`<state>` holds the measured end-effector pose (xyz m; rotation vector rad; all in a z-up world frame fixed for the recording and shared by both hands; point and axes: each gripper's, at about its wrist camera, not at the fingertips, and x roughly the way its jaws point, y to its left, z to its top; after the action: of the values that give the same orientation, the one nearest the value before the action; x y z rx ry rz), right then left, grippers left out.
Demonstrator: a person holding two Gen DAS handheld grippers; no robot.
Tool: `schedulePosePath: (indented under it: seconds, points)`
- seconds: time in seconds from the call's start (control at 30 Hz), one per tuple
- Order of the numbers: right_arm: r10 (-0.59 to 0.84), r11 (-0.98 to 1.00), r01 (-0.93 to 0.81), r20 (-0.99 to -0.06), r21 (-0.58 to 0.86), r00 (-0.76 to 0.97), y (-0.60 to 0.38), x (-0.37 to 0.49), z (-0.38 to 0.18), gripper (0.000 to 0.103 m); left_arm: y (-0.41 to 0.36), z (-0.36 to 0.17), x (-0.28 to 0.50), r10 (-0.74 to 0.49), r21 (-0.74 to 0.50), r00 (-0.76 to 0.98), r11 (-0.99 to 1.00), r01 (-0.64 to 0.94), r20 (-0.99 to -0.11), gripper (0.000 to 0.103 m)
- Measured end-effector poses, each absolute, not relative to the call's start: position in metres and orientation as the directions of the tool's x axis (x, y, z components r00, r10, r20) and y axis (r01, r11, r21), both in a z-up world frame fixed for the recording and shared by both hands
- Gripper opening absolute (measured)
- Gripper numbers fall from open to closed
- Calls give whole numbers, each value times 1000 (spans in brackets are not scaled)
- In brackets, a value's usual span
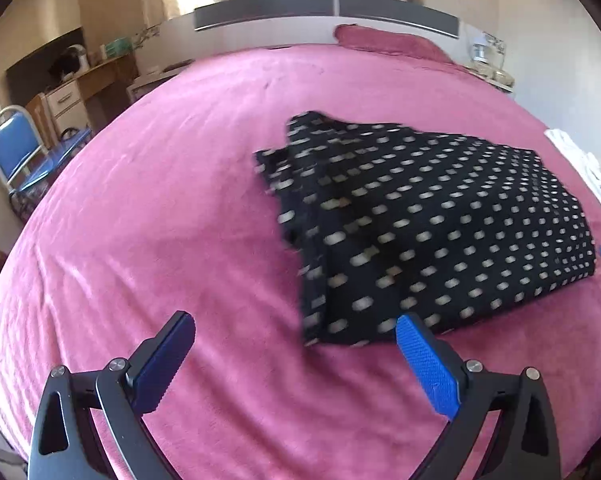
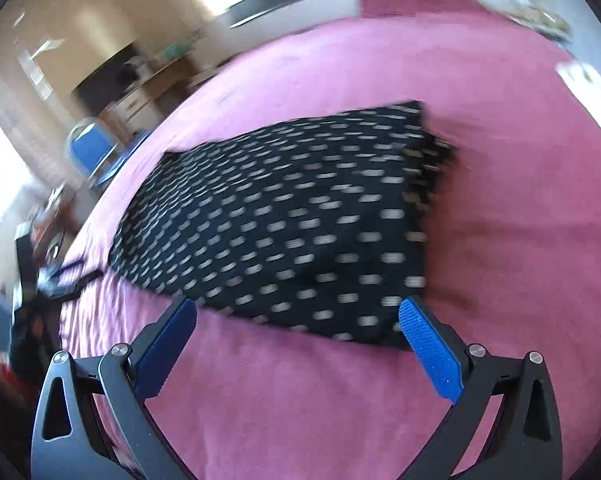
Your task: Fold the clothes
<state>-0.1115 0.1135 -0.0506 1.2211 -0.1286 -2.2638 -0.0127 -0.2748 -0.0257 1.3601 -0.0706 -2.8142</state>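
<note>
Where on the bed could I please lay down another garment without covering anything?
The wide stretch of pink blanket between the dotted garment and the blue chair side is bare. The edge beyond the garment is crowded by white items.

A black garment with pale dots (image 1: 440, 220) lies folded flat on the pink bedspread (image 1: 160, 200).

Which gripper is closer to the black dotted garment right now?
Right, slightly. The right gripper straddles the near edge of the black dotted garment, open. The left gripper hangs off its left corner, mostly over the pink blanket, also open.
</note>
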Motion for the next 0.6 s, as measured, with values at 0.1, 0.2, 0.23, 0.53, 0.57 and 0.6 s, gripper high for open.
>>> schedulePosePath:
  seconds: [0.1,0.2,0.23,0.53,0.57,0.6]
  points:
    - [-450,-866,409,-807,288,-382,109,-120,-80,103,-260,-36,-27,-34,76,-594,-996,-45,-804,103]
    - [-445,-869,407,-803,280,-397,111,-122,-76,103,-256,-48,-36,-48,94,-564,-994,-54,-825,103]
    - [-447,-868,410,-797,279,-405,111,-121,-73,103,-258,-51,-36,-51,95,-560,-994,-50,-827,103]
    - [-363,-913,338,-836,230,-411,133,-132,-85,103,-271,-45,-22,-62,100,-568,-994,-36,-821,103]
    - [-361,-915,330,-837,233,-411,135,-132,-87,103,-273,-42,-17,-66,107,-575,-994,-37,-815,103]
    - [-373,-911,333,-833,244,-409,134,-130,-87,103,-276,-40,-13,-67,106,-578,-994,-35,-813,103]
